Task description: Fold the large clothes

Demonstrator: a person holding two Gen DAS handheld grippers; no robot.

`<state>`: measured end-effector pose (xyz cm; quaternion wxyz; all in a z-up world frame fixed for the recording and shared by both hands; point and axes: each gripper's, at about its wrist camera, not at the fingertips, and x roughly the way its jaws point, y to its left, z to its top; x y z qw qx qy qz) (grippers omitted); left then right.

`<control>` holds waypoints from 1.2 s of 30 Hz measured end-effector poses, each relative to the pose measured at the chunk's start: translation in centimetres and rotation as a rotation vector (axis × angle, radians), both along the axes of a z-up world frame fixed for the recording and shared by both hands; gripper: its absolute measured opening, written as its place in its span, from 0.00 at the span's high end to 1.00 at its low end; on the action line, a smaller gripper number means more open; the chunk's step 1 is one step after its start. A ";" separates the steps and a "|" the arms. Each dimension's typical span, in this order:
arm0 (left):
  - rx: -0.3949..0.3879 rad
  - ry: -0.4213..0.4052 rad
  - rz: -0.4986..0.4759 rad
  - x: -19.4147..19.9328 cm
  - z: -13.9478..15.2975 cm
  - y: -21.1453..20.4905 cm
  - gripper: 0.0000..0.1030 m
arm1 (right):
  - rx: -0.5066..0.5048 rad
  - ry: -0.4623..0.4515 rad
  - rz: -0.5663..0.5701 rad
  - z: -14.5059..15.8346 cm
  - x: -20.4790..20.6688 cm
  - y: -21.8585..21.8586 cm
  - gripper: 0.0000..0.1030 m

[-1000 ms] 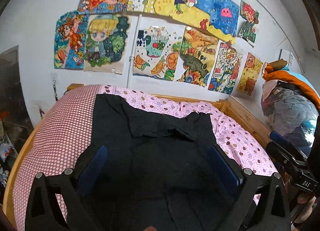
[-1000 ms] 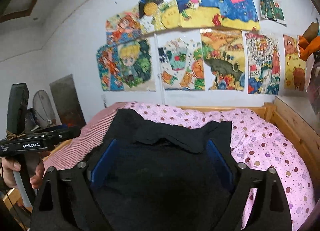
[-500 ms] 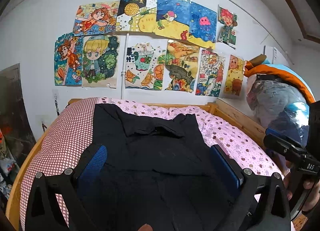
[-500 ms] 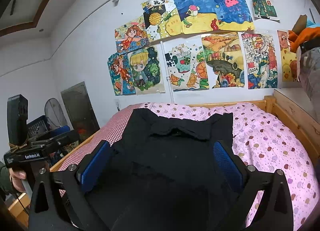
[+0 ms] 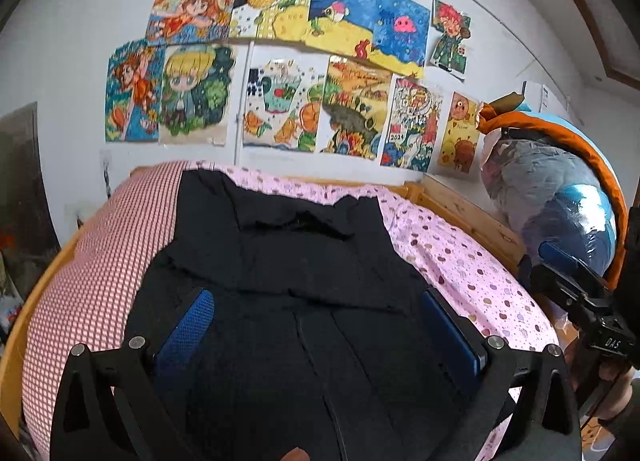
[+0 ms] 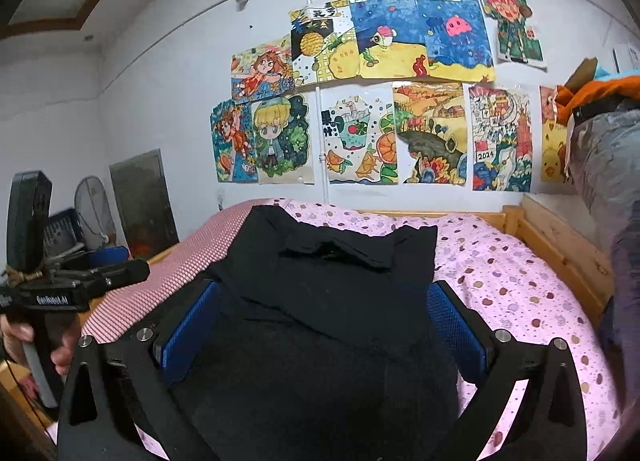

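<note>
A large black garment [image 5: 288, 285] lies spread lengthwise on the bed, its collar end toward the far wall; it also shows in the right wrist view [image 6: 320, 301]. My left gripper [image 5: 316, 325] is open and empty, held above the garment's near half. My right gripper [image 6: 324, 325] is open and empty too, above the same garment. The left view shows the right gripper's body [image 5: 576, 297] at the right edge. The right view shows the left gripper's body [image 6: 72, 285] at the left, in a hand.
The bed has a pink dotted sheet [image 5: 472, 269], a red checked cover [image 5: 100, 269] on its left side and a wooden frame [image 6: 560, 245]. Bagged bedding [image 5: 560, 201] is stacked at the right. Drawings cover the far wall [image 6: 360, 101]. A fan and crates [image 6: 80, 221] stand left.
Both grippers have drawn back and risen a little over the garment, staying open. The garment has not moved.
</note>
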<state>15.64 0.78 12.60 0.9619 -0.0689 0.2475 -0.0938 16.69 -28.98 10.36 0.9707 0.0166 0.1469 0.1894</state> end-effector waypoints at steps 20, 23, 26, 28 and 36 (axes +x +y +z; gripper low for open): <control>0.053 0.147 0.004 -0.1 -5.1 2.2 0.00 | -0.089 0.138 0.034 -5.1 -0.5 2.7 0.02; 0.053 0.176 0.005 -0.1 -5.8 2.4 0.00 | -0.108 0.169 0.049 -5.7 -0.4 3.1 0.02; 0.068 0.195 0.002 -0.2 -6.3 2.4 0.00 | -0.108 0.194 0.061 -6.0 -0.4 3.5 0.02; 0.086 0.197 -0.005 -0.4 -6.8 2.3 0.00 | -0.114 0.208 0.066 -6.3 -0.4 3.8 0.02; 0.141 0.211 -0.127 -1.3 -9.2 1.7 0.00 | -0.180 0.282 0.118 -8.3 -0.1 5.5 0.02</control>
